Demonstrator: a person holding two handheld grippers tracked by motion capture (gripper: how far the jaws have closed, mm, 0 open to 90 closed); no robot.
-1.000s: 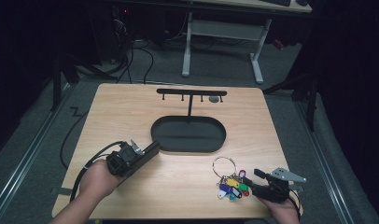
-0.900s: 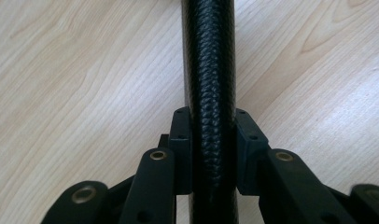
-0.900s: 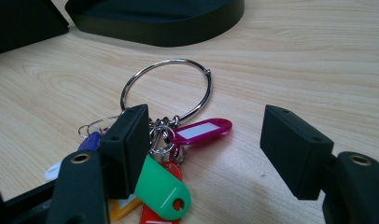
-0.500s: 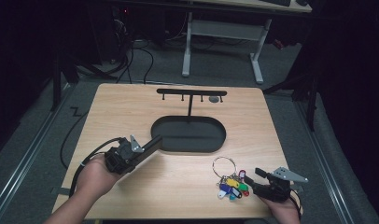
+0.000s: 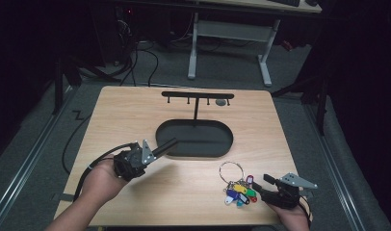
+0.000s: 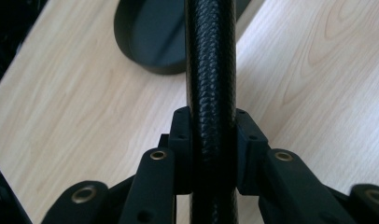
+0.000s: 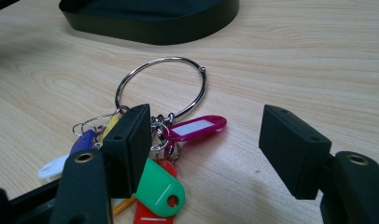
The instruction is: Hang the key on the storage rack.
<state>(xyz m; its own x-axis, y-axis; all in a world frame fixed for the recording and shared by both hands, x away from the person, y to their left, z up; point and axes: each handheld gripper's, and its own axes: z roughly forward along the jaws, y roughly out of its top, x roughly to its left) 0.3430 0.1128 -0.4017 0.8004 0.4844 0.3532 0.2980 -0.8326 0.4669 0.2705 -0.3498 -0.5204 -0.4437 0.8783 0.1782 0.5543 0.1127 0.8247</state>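
My left gripper [image 5: 154,152] is shut on a black textured rod [image 5: 165,146] that points toward the oval base; in the left gripper view the two pads clamp the rod [image 6: 211,70] from both sides. A metal key ring [image 5: 230,172] with several coloured tags [image 5: 239,193] lies on the table at the front right. My right gripper [image 5: 262,186] stands open just right of the tags. In the right gripper view its left pad [image 7: 127,144] sits over the tags, the pink tag [image 7: 194,127] lies between the jaws, and the ring [image 7: 169,59] lies beyond.
A black stand has an oval base [image 5: 193,139] mid-table, a thin post and a crossbar with small hooks [image 5: 197,95]. The wooden table [image 5: 136,110] has bare room at the left and back. A cable [image 5: 95,161] trails from the left gripper. A desk frame [image 5: 227,38] stands behind.
The left hand has lifted a little with the rod, whose tip now reaches over the oval base's near rim. The right gripper and the keys have not moved.
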